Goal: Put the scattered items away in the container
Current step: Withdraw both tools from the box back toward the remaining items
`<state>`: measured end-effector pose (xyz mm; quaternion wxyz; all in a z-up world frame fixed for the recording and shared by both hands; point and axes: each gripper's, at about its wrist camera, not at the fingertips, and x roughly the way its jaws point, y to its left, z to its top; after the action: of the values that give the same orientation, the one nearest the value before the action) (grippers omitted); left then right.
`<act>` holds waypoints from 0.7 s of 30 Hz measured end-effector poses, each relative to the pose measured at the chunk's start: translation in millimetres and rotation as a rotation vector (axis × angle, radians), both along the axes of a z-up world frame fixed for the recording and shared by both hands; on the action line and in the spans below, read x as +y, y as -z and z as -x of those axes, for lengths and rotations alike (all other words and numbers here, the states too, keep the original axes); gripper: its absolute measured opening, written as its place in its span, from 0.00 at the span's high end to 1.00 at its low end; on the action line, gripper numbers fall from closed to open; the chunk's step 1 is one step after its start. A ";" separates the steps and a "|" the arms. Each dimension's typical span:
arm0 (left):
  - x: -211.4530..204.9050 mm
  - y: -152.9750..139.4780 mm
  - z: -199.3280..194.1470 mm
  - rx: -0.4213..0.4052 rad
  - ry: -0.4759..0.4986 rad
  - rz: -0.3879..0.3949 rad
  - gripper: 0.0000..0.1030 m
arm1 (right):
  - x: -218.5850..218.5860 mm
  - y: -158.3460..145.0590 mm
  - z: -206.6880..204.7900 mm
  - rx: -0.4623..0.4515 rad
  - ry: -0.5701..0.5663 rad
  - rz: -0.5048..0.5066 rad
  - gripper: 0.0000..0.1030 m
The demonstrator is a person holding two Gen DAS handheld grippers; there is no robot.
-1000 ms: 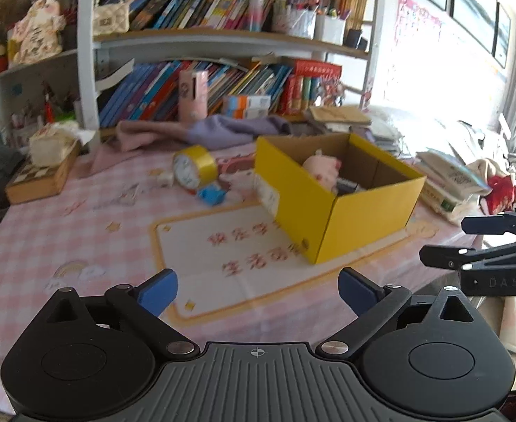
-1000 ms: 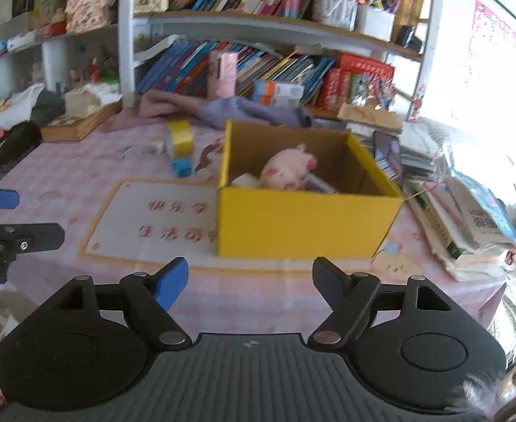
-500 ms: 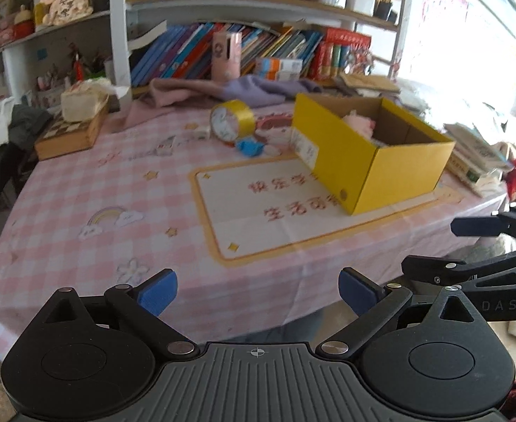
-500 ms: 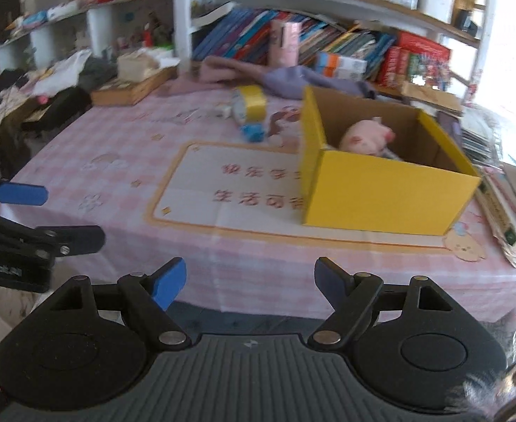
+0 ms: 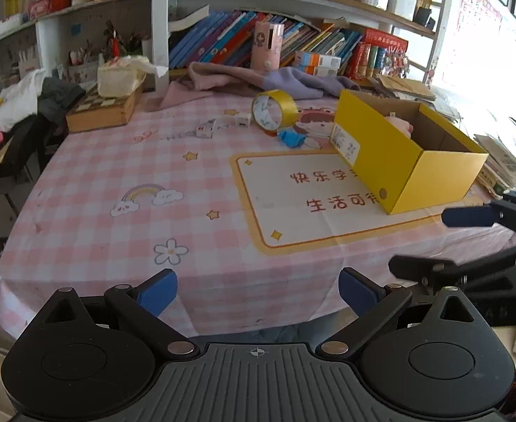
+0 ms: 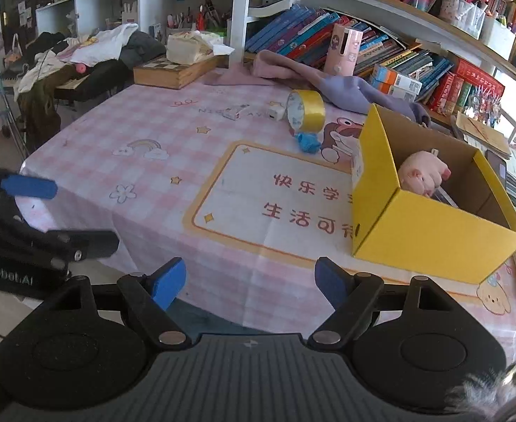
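Reaching from the near table edge, both grippers hang empty with jaws spread: the left gripper and the right gripper each show bare blue pads with nothing between them. Well ahead of the right fingers and off to their right stands the yellow box, its long axis running away and rightward, a pink plush pig already inside. Farther ahead, past the box's left end, the tape roll stands on edge, its hole facing the fingers' left. Just nearer lies the blue crumpled item; two small white boxes sit leftward. Best approach, I judge: take the roll across its width, lowering squarely.
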<state>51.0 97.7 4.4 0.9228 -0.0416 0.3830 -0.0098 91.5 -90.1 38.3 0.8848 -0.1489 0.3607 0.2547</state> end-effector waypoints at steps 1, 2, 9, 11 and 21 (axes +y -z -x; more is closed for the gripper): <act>2.3 0.2 -2.2 -0.001 -0.003 0.000 0.03 | 2.4 0.6 -3.1 0.001 -0.001 0.000 0.23; 4.9 0.6 -5.1 -0.004 -0.006 0.000 0.03 | 4.5 1.2 -6.3 0.001 -0.002 0.000 0.23; 15.8 5.5 -34.6 -0.010 -0.026 -0.028 0.03 | 9.4 5.5 -45.7 -0.003 0.085 -0.042 0.26; 20.4 4.1 -45.3 -0.025 -0.038 -0.032 0.03 | 14.0 6.5 -57.4 -0.026 0.108 -0.043 0.26; 35.3 11.3 -113.8 -0.051 -0.047 -0.042 0.03 | 34.3 22.4 -121.0 -0.023 0.149 -0.053 0.31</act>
<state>164.8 133.1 -6.9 0.9329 -0.0310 0.3584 0.0190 212.5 -55.8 15.9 0.9090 -0.1012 0.3538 0.1957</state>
